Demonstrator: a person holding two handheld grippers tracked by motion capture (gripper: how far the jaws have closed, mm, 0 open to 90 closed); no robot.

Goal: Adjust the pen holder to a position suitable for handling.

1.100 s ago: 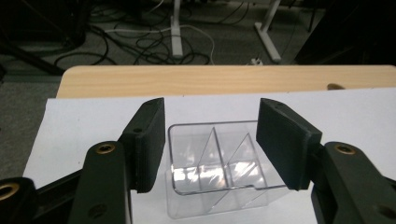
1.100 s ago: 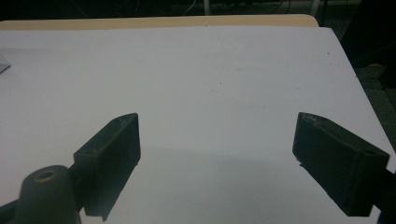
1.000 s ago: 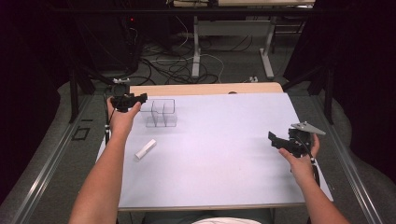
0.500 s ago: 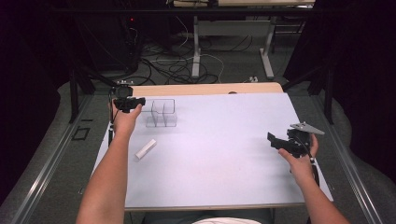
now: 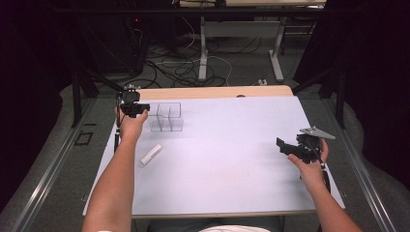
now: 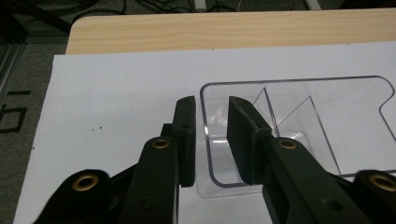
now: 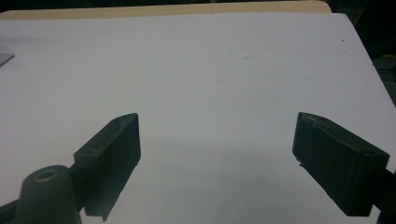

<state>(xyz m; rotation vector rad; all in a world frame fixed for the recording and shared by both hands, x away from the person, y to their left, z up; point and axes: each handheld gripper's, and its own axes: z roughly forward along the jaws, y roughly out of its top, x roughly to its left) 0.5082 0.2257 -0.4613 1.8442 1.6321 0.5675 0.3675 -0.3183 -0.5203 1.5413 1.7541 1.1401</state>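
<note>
A clear plastic divided tray (image 5: 167, 117) stands at the far left of the white sheet. My left gripper (image 5: 140, 110) is at the tray's left end. In the left gripper view its jaws (image 6: 212, 105) straddle the tray's curved end wall (image 6: 205, 140), one jaw inside and one outside. They have just been closing, and a gap still shows on both sides of the wall. A small white block (image 5: 151, 154) lies on the sheet nearer the person, below the tray. My right gripper (image 5: 283, 145) hovers at the right side, open wide (image 7: 217, 135) over bare sheet with nothing between its fingers.
The white sheet (image 5: 227, 159) covers most of the wooden table, whose bare far edge (image 5: 217, 92) shows behind the tray. Beyond the table are floor cables and desk legs. Both forearms come in from the bottom.
My left gripper has sunk a little onto the tray's left end and its jaws have narrowed around the wall. The right gripper, the tray and the white block have not moved.
</note>
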